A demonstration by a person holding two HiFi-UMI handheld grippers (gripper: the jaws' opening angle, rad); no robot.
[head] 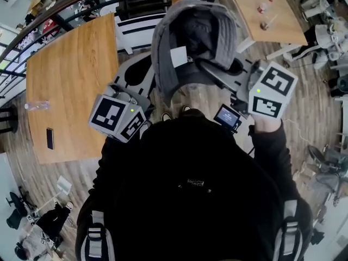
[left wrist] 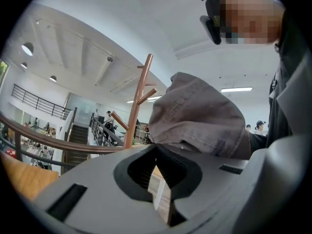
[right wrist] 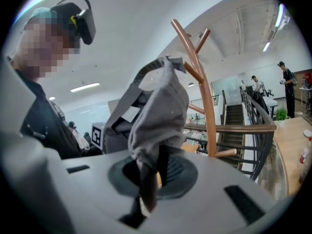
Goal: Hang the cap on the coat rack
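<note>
Left gripper (left wrist: 156, 146) has its jaws pinched together on the left edge of a grey cap (head: 190, 37), which is held up in front of the person, near a copper-coloured coat rack (left wrist: 138, 101), while the right gripper (right wrist: 155, 156) has its jaws clamped on the cap's right-hand fabric.
</note>
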